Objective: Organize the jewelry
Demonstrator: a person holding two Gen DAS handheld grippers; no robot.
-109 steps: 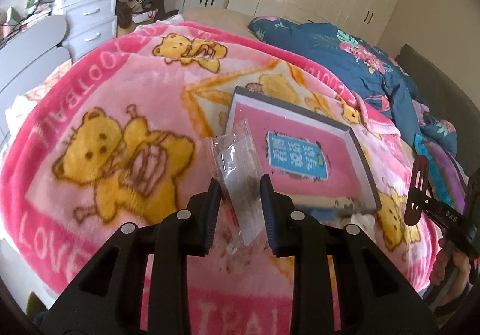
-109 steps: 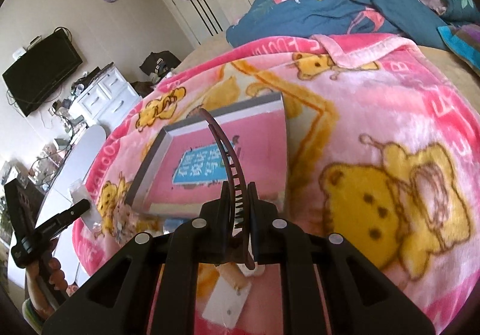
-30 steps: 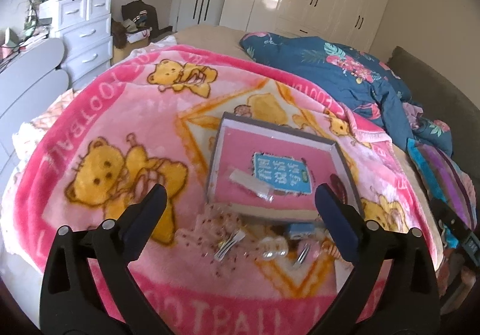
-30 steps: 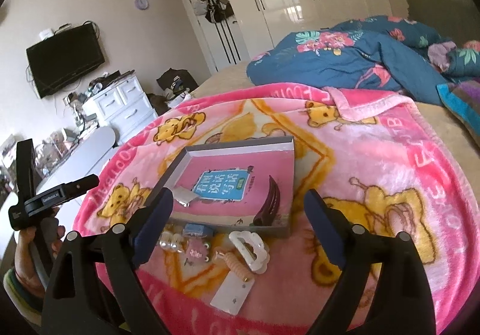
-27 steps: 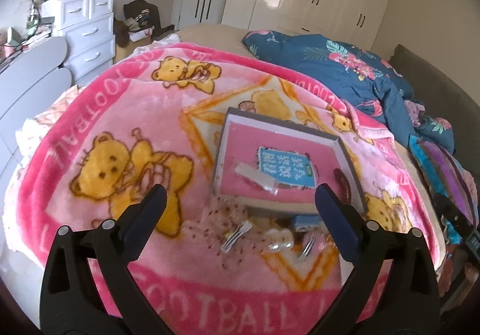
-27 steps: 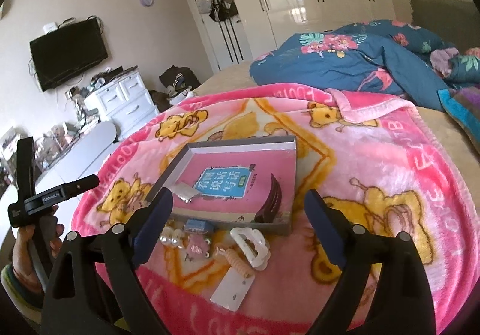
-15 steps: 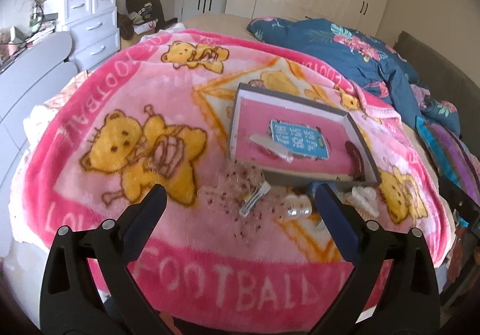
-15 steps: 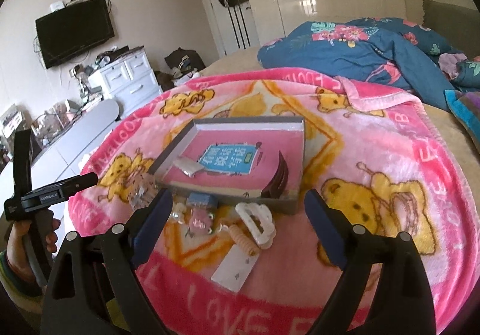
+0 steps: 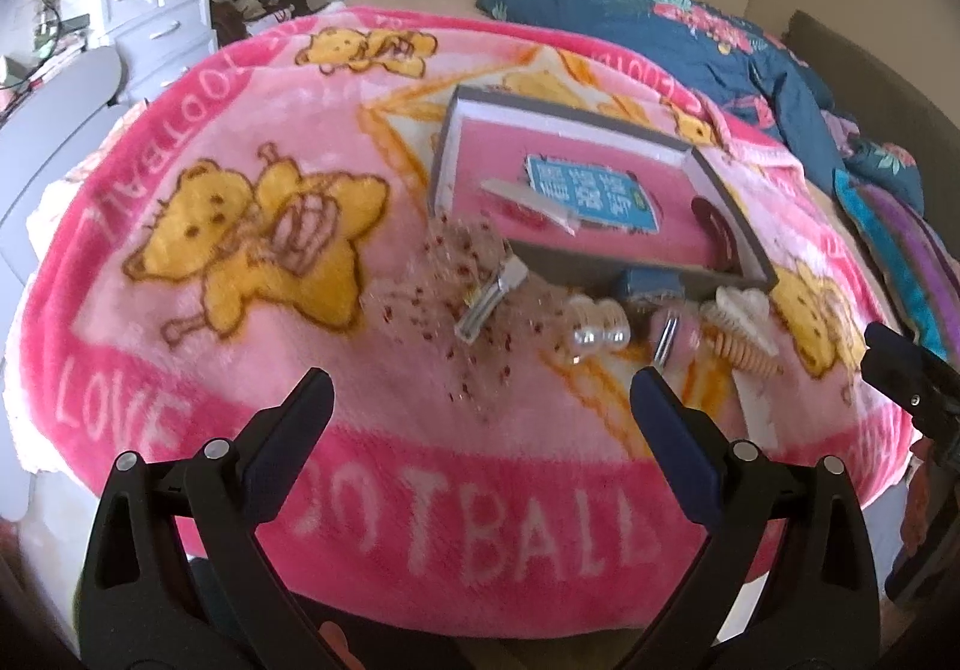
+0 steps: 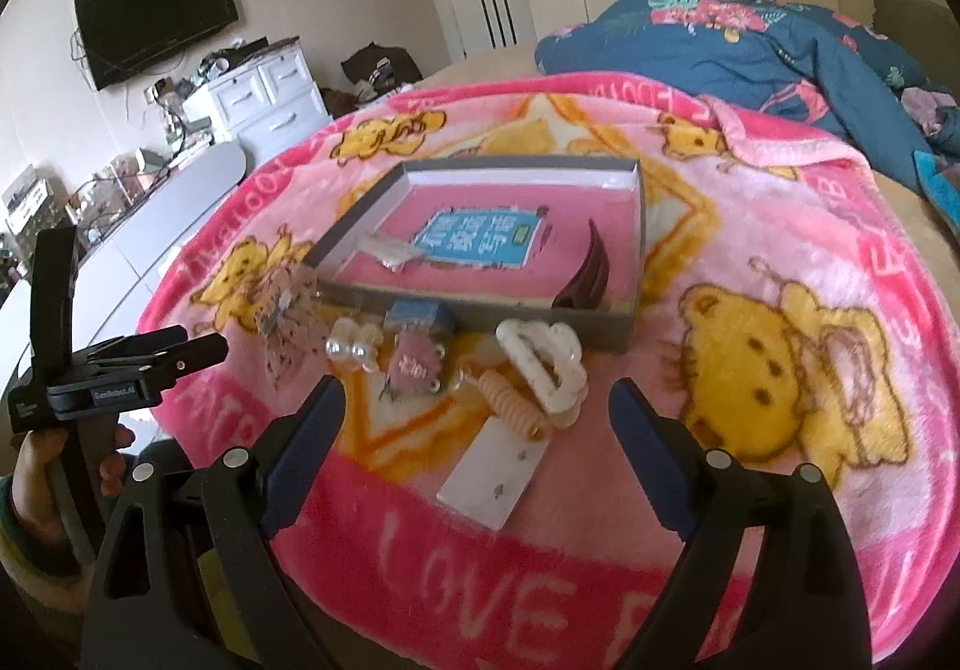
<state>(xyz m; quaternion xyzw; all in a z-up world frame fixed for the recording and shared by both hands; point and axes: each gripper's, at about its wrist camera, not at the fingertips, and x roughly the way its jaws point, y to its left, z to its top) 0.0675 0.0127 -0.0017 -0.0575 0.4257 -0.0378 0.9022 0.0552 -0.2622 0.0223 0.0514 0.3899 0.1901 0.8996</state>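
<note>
A grey box (image 9: pixel 729 202) (image 10: pixel 639 226) with a pink floor lies on the pink bear blanket. In it are a clear packet (image 9: pixel 528 199) (image 10: pixel 390 250) and a dark brown comb clip (image 9: pixel 717 232) (image 10: pixel 585 280). In front of the box lie a speckled clear bag with a silver clip (image 9: pixel 480 292) (image 10: pixel 282 310), pearl beads (image 9: pixel 597 328) (image 10: pixel 354 346), a pink card (image 10: pixel 414 364), a white claw clip (image 10: pixel 543 364), a peach spiral tie (image 10: pixel 513 400) and a white earring card (image 10: pixel 495 475). My left gripper (image 9: pixel 480 418) and right gripper (image 10: pixel 474 430) are both open and empty, held back over the blanket's front edge.
A blue floral duvet (image 10: pixel 750 45) lies at the back right of the bed. White drawers (image 9: pixel 156 9) and a grey rounded board (image 10: pixel 174 208) stand to the left. The blanket (image 9: pixel 240 226) drops off at its front edge.
Both grippers let go of the packet and the comb clip into the box, opened wide and pulled back toward the blanket's front edge.
</note>
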